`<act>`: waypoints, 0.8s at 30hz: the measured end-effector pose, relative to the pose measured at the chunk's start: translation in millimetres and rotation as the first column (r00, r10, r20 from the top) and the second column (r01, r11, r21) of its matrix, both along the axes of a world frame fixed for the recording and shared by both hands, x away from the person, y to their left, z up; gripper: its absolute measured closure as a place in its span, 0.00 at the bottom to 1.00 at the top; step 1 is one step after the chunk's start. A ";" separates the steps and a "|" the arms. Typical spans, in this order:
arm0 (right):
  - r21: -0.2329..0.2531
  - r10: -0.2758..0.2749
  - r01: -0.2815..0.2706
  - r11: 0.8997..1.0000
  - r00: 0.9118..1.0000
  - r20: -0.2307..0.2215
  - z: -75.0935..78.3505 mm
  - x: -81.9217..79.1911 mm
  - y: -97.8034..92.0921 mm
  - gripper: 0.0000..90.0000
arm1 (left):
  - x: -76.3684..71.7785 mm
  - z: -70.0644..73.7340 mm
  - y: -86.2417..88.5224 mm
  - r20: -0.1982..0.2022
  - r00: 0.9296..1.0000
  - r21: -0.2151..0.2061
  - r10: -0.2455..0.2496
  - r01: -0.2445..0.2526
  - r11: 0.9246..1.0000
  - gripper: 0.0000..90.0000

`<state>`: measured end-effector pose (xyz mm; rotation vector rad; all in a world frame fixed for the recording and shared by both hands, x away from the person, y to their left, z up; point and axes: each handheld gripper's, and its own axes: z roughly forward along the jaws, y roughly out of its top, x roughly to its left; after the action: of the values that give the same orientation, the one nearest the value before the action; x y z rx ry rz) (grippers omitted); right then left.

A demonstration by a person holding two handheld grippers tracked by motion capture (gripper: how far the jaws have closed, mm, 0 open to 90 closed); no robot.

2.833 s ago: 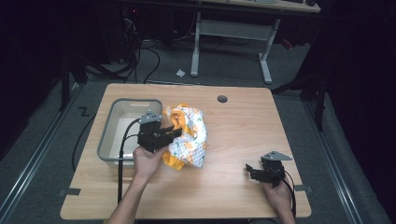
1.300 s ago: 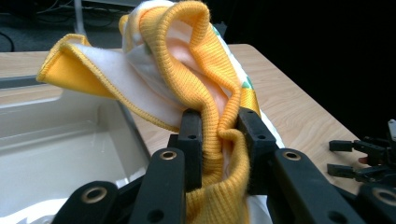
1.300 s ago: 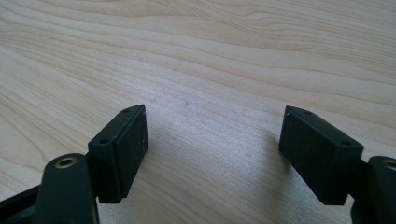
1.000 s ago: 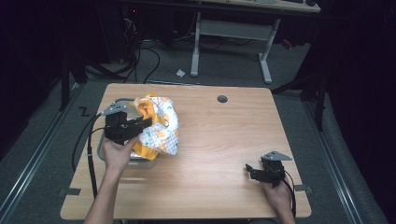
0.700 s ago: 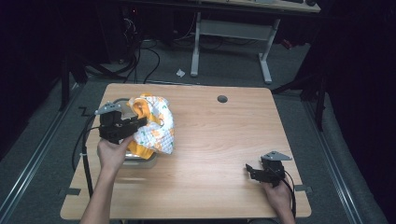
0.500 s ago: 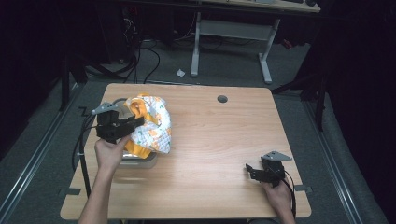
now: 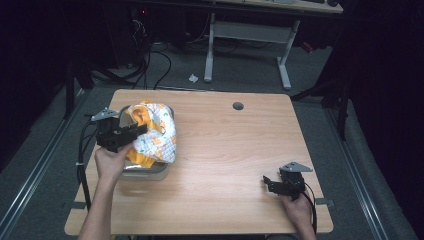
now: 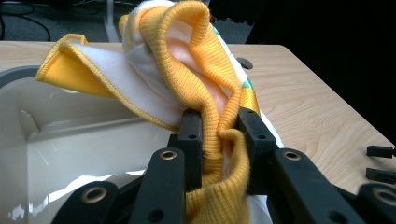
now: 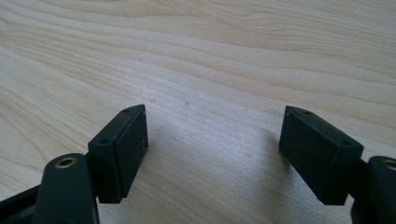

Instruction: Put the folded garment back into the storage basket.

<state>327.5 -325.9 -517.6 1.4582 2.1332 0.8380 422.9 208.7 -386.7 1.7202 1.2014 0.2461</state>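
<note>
Left gripper view: left gripper (image 8: 219, 135) clenched on orange garment (image 8: 205, 93); grey bin (image 8: 70, 140) directly below, left of jaws. Right gripper (image 7: 272, 184) released, well apart.

garment (image 7: 152, 134) over bin (image 7: 150, 171), table (image 7: 225, 150) left; right hand-held gripper (image 7: 274, 184) near right front corner.

Looks like a lab or test room, not anyone's home. There's a plain wooden desk (image 7: 220, 160) with a cable hole (image 7: 238, 106) sitting on grey carpet (image 7: 240, 75), loose black cables (image 7: 155, 60) snaking over the floor behind it, and another desk on a white metal frame (image 7: 250, 35) further back. The surroundings are dark, with only the desk lit.
</note>
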 end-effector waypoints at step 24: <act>0.000 0.000 0.000 1.000 1.000 0.000 0.0 0.0 0.0 0.27 | 15.0 -24.6 3.0 -0.018 1.000 0.124 0.014 -0.011 0.992 0.81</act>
<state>327.5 -325.8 -517.6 1.4586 2.1333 0.8383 437.9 211.7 -411.3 1.8261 1.2330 0.3185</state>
